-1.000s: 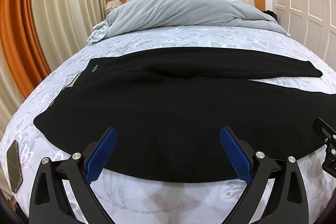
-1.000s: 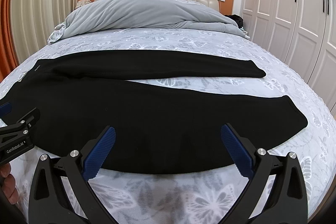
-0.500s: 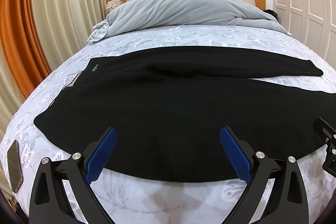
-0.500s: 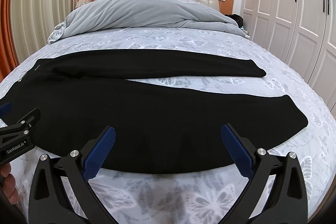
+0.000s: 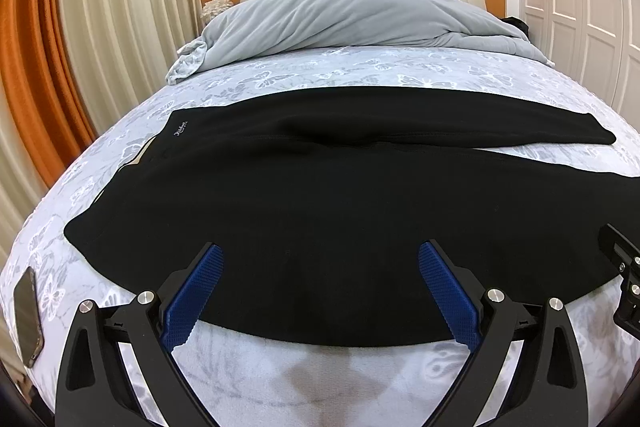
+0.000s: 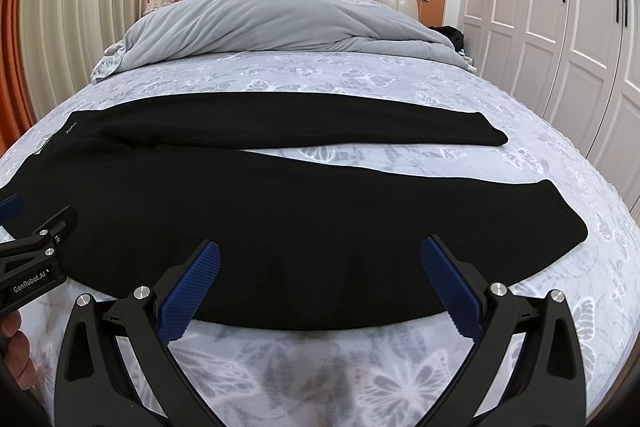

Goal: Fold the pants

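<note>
Pants (image 5: 320, 211): black, spread flat across the bed (image 5: 320, 383), waistband toward the left side, both legs running off to the right. Laid out this way, I'd say, so one leg can be brought over the other.
Legs: the far leg (image 6: 300, 123) and the near leg (image 6: 360, 227) part in a narrow V, with a strip of butterfly sheet showing between them; not yet stacked.
Left tongs (image 5: 320, 291): spread wide, hanging over the near hem by the waist end, pinching nothing.
Right tongs (image 6: 320, 287): spread just as wide, over the near leg's edge further toward the cuff, also with nothing between them.
Why the spacing: one pair at each stretch of the near edge looks meant to lift the long side evenly, so the cloth doesn't sag in the middle.
Phone (image 5: 28, 315): lies at the bed's left edge, apart from the cloth and out of the way.
Duvet (image 6: 280, 23): grey, bunched at the headboard, leaving room for folding.
Stage: I judge it to be the start, before the first grasp.
</note>
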Demonstrator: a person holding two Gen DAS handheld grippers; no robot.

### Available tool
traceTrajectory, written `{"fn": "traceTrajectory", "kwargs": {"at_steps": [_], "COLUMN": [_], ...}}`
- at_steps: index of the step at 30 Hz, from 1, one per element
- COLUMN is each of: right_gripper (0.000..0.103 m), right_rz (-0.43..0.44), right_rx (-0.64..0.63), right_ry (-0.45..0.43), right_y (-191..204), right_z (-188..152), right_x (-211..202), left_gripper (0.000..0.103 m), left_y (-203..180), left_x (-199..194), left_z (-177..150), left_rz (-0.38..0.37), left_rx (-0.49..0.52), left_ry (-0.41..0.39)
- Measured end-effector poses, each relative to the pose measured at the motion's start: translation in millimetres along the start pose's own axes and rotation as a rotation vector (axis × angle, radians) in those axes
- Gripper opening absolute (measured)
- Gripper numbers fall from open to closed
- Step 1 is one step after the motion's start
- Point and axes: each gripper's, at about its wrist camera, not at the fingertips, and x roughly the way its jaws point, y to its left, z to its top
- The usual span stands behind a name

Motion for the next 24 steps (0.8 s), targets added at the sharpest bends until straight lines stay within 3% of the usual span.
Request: {"fn": "traceTrajectory", "kwargs": {"at_steps": [11, 13, 16, 21, 24], "right_gripper": [0.098, 0.098, 0.098, 0.098, 0.098], "right_rz": [0.005, 0.008, 0.029, 0.076, 0.079], "right_rx": [-0.001, -0.004, 0.017, 0.142, 0.225], "right_ry": [0.003, 0.004, 0.032, 0.12, 0.145], "right_y": [-0.3, -0.8, -7.9, -54.1, -100.9], "right_z": [-1.5, -1.4, 2.5, 18.1, 37.6], "right_x": [1.5, 2.1, 7.1, 26.3, 42.6], "left_gripper": [0.097, 0.097, 0.097, 0.097, 0.097], "left_y": [1.8, 1.1, 2.6, 19.8, 45.9], "left_x": [0.9, 0.8, 1.5, -1.9, 3.8], "left_z": [-0.5, -0.2, -1.4, 3.5, 23.9], "left_rz": [-0.004, 0.001, -0.049, -0.102, -0.12], "left_rx": [-0.003, -0.008, -0.021, -0.001, -0.055], "left_ry": [0.014, 0.033, 0.105, 0.092, 0.09]}}
